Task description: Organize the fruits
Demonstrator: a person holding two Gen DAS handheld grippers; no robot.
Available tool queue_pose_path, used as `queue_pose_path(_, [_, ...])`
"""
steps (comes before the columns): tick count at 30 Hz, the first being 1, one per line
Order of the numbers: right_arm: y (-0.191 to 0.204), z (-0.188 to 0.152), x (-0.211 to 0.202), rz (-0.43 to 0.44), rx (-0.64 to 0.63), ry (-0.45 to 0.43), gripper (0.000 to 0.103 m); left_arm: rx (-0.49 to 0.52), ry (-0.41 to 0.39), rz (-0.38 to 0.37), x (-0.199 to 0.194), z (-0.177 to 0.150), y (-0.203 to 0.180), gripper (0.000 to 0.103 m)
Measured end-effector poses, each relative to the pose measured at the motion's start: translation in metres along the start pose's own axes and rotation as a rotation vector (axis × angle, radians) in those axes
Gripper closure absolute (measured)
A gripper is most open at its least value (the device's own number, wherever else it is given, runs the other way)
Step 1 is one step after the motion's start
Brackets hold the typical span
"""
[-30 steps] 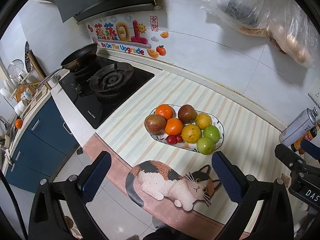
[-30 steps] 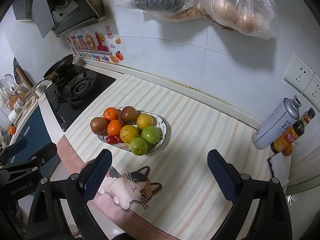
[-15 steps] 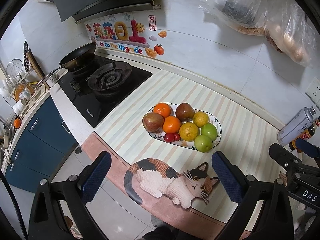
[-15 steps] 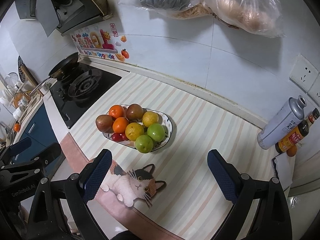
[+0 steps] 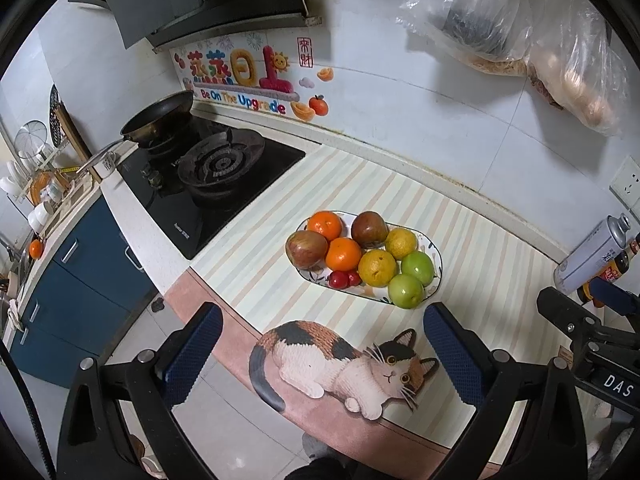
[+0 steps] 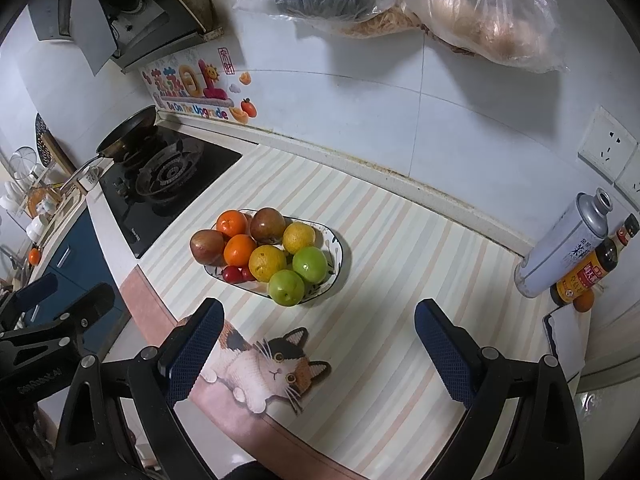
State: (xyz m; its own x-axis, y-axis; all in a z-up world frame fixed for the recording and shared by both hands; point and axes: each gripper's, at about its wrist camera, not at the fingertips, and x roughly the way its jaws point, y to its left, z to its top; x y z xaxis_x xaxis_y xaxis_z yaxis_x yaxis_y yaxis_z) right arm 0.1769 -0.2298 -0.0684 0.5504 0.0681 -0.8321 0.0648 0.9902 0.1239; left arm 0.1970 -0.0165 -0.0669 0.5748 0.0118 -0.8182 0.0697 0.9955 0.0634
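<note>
We've both claws, left claw (image 5: 320, 354) & right claw (image 6: 316, 346), spread wide, holding nothing, hovering short of the plate (image 5: 434, 250) mid-worktop (image 6: 400, 240). Fruits (image 5: 378, 266) all sit on it, grouped by colour: sorted already, or awaiting re-sort.

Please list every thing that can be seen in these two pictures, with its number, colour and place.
plate: 1, white patterned, on striped mat
oranges: 2, orange, plate's stove side
apples: 2, red-brown, plate
yellow citrus: 2, yellow, plate middle
green fruits: 2, green, plate's near end
small red fruits: 2, red, plate front edge
gas stove: 1, black, left
pan: 1, dark, on stove
can: 1, silver, right
sauce bottle: 1, dark, beside can
left gripper: open
right gripper: open
</note>
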Motion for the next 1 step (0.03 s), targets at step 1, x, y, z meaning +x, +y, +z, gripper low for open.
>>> queue_pose_path(1, [0.0,-0.0001,-0.0001,0.001,0.001,0.0,0.005,0.002,-0.005,0.002,-0.0012,0.0006,-0.0007,0.0])
